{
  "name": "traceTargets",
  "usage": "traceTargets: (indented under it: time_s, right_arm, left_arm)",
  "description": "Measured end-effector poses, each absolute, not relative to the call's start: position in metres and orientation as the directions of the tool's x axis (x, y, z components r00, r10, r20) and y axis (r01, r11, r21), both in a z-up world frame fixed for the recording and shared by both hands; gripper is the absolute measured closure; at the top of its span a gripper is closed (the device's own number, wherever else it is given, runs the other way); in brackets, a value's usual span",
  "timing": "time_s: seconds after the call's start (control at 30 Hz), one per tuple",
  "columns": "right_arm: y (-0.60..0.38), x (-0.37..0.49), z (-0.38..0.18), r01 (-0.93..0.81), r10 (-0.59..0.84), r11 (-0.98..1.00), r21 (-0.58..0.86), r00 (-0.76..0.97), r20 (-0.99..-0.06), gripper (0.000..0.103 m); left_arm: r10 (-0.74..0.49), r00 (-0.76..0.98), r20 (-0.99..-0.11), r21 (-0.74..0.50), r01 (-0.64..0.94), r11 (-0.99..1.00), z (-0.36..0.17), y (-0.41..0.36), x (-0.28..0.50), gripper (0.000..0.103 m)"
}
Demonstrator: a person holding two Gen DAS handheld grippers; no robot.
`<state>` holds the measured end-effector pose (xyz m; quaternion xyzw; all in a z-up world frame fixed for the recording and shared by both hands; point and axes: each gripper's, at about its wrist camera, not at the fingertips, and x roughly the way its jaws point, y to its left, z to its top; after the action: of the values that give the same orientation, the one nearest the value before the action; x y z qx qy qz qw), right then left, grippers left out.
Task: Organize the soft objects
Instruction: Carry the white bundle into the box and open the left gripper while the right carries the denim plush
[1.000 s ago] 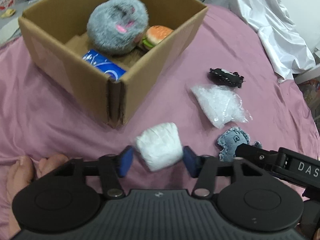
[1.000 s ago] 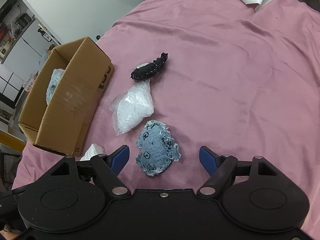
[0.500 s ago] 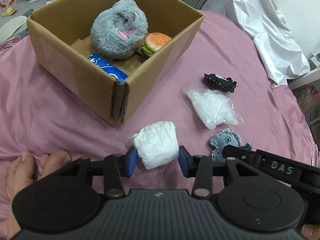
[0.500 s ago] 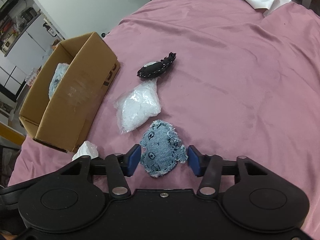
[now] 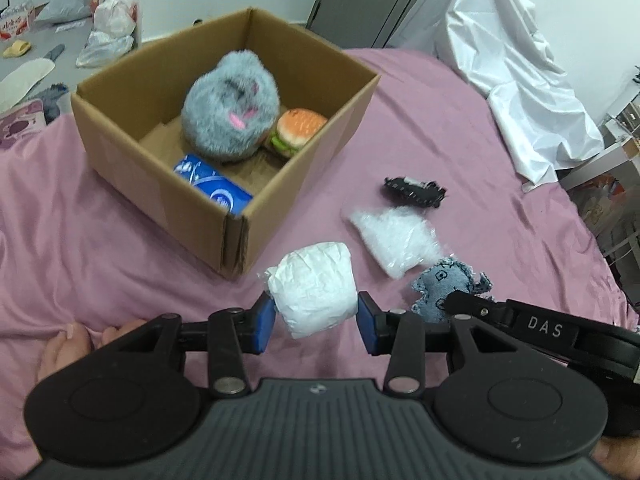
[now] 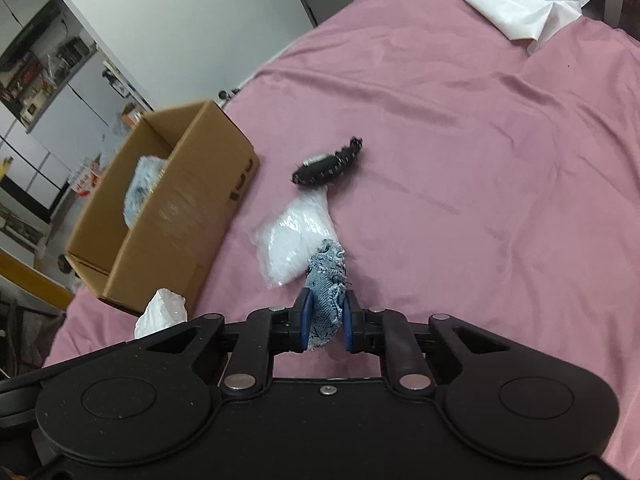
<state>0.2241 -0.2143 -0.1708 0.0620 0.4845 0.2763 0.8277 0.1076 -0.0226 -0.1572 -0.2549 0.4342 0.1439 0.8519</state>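
Note:
My left gripper [image 5: 316, 322] is shut on a white wrapped soft bundle [image 5: 314, 288] and holds it above the pink sheet, near the corner of the cardboard box [image 5: 236, 240]. The box holds a grey plush [image 5: 230, 114], a burger toy [image 5: 300, 128] and a blue pack [image 5: 212, 188]. My right gripper [image 6: 326, 322] is shut on a denim soft toy [image 6: 326, 292], squeezed upright. A clear bag of white stuffing [image 6: 294, 240] and a black stitched soft toy [image 6: 326, 166] lie on the sheet beyond it.
The pink sheet [image 6: 480, 200] covers the bed. A white plastic cover [image 5: 520, 72] lies at the far right corner. The floor beyond the box holds bags and clutter [image 5: 108, 28]. The box also shows in the right wrist view [image 6: 168, 216].
Both grippers closed on their objects. The left lifted the white bundle off the sheet. The right pinched the denim toy, which now stands on edge, and rose.

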Motion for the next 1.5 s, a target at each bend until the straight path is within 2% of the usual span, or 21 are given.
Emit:
traceTargets:
  time_s: [0.53, 0.97, 1.27, 1.5]
  right_arm:
    - [-0.205, 0.209, -0.123, -0.497, 0.639, 0.760, 0.418, 0.457, -0.618, 0.088]
    - [-0.176, 0.193, -0.106, -0.563, 0.708, 0.701, 0.438, 0.474, -0.524, 0.088]
    - [-0.160, 0.192, -0.104, -0.549, 0.723, 0.689, 0.473, 0.477, -0.499, 0.088]
    - [-0.142, 0.188, -0.106, -0.539, 0.720, 0.693, 0.478, 0.486, -0.496, 0.088]
  left_arm:
    - [0.037, 0.643, -0.765, -0.325, -0.436, 0.839, -0.118, -0.014, 0.105, 0.061]
    - [0.097, 0.676, -0.730, -0.309, -0.453, 0.837, -0.090, 0.027, 0.097, 0.061]
    - [0.123, 0.667, -0.734, -0.276, -0.460, 0.844, -0.076, 0.063, 0.102, 0.061]
    - [0.093, 0.680, -0.728, -0.318, -0.455, 0.832, -0.086, 0.089, 0.106, 0.061]
